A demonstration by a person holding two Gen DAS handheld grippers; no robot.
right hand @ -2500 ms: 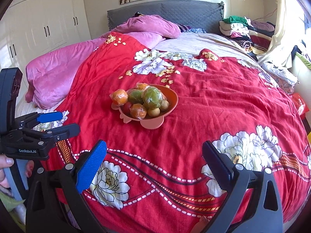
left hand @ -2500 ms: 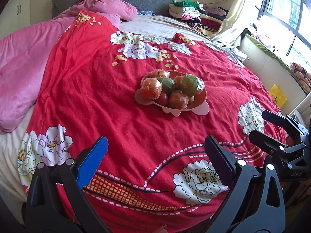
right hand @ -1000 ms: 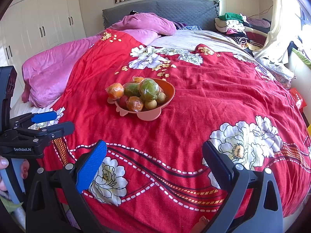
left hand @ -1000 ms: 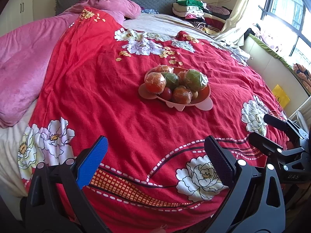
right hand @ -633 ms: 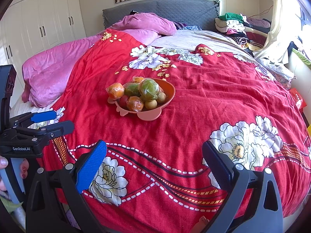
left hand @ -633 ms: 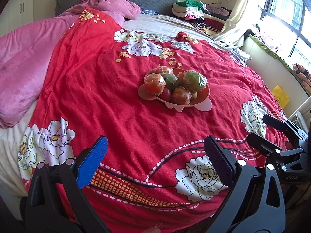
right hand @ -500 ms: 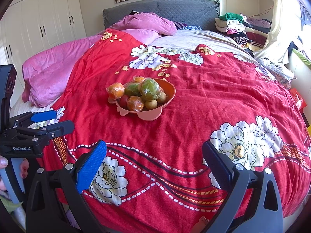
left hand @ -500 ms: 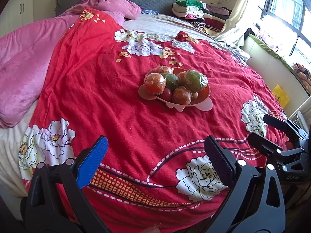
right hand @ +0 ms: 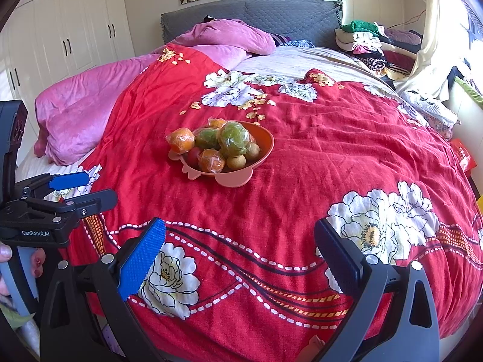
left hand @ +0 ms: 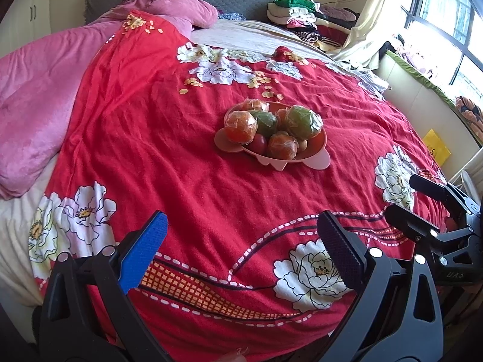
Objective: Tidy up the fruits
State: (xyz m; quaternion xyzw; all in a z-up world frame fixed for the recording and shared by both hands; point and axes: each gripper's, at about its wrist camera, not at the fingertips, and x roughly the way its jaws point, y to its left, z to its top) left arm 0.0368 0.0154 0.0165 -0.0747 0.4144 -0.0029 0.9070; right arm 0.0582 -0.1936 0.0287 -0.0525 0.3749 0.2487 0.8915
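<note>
A pink bowl (left hand: 318, 143) (right hand: 264, 150) sits mid-bed on the red flowered quilt (left hand: 169, 157), heaped with several fruits: plastic-wrapped oranges (left hand: 240, 126) (right hand: 181, 140), wrapped green fruits (left hand: 302, 122) (right hand: 234, 138), a small red fruit (left hand: 260, 144) and small brown ones (right hand: 236, 161). My left gripper (left hand: 241, 227) hovers open near the foot of the bed, well short of the bowl, nothing between its fingers. My right gripper (right hand: 240, 233) is likewise open and empty, also short of the bowl. Each gripper shows at the edge of the other's view.
A pink blanket (left hand: 33, 90) lies along the bed's left side, pink pillows (right hand: 229, 37) by the grey headboard. Folded clothes (left hand: 299, 15) are stacked at the far right corner. A window ledge (left hand: 422, 90) borders the right side; white wardrobes (right hand: 66, 30) stand left.
Both grippers stay open. The views drifted slightly since 2.5 s ago, with the bowl a little lower in the frame; in the last second almost nothing moved.
</note>
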